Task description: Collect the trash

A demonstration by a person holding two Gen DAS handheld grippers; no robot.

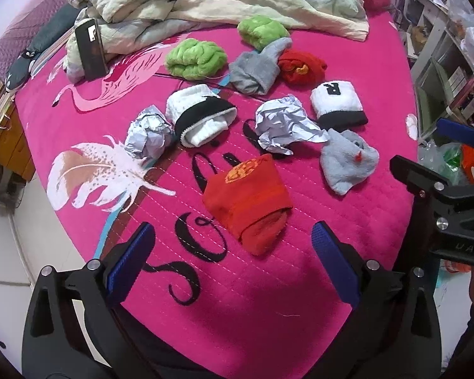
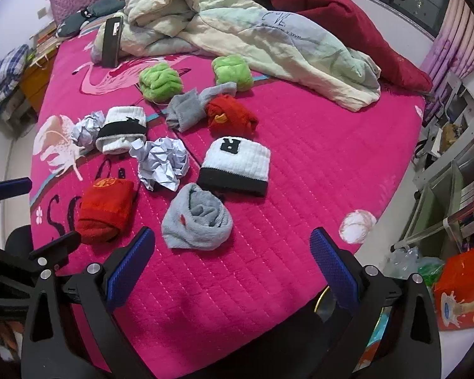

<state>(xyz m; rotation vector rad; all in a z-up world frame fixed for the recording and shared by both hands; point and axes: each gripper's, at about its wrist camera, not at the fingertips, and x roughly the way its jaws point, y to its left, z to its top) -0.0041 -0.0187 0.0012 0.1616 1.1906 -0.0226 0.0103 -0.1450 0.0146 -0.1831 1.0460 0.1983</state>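
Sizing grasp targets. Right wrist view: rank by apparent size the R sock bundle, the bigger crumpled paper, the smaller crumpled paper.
1. R sock bundle
2. Bigger crumpled paper, close to the bundle, so the order is unsure
3. Smaller crumpled paper, clearly smallest, though farther away

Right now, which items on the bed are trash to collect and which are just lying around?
Trash:
- crumpled paper ball
- crumpled paper sheet

Lying about:
- red sock bundle
- grey sock bundle
- green sock bundles
- phone
- duvet
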